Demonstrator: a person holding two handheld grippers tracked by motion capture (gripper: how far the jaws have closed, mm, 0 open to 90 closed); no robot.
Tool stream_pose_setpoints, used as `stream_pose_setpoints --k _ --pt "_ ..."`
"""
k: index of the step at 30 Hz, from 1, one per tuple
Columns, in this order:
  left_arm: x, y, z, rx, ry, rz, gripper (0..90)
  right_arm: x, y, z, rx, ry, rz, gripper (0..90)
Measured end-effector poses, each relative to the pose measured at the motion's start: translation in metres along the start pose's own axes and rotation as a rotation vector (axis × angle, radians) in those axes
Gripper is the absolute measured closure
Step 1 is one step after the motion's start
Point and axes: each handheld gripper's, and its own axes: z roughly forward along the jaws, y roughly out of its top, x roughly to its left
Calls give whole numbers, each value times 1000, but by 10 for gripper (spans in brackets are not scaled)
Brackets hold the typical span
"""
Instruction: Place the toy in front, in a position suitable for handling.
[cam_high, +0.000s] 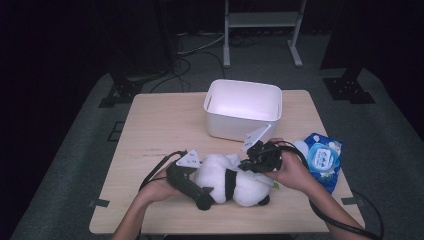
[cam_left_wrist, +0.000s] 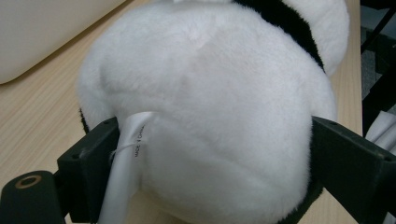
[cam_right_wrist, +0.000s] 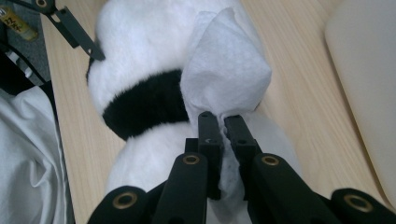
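I see the plush panda (cam_high: 235, 181) lying on its side on the wooden table (cam_high: 150, 130), near the front edge. My left gripper (cam_left_wrist: 205, 154) clamps the panda's white rear end between both jaws, beside its sewn-in label (cam_left_wrist: 133, 140). My right gripper (cam_right_wrist: 222, 122) pinches a white wipe (cam_right_wrist: 224, 70), jaws nearly pressed together, resting it on the panda's body. A white bin (cam_high: 243, 109) stands behind; a blue wipe pack (cam_high: 322, 157) lies right.

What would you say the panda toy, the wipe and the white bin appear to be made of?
Panda toy: soft plush, short fuzzy pile, with a sewn fabric label. Wipe: thin nonwoven sheet, finely textured and creased, pinched in the right gripper. White bin: probably moulded plastic, smooth with rounded corners.
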Motion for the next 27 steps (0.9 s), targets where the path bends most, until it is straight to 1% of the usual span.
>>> stream_pose_setpoints --k 3,5,6,7,13,21,27 --pt "0 0 0 0 -1 -2 86 -3 -9 -5 -8 -9 13 866" --pt "0 0 0 -2 -1 -3 87 -5 -15 -8 -17 -12 32 866" --pt "0 0 0 -2 -2 -3 87 -5 -15 -8 -17 -12 32 866" --pt "0 -1 0 -1 -3 -6 87 -7 -22 -11 -24 -19 43 865" --pt "0 -1 0 -2 -4 -8 87 -13 -42 -17 -50 -19 103 864" --pt "1 -1 1 -3 -4 -11 87 -18 -60 -22 -66 -28 142 864" --pt "1 -1 1 -2 -3 -8 86 -22 -74 -23 -59 -32 165 864"
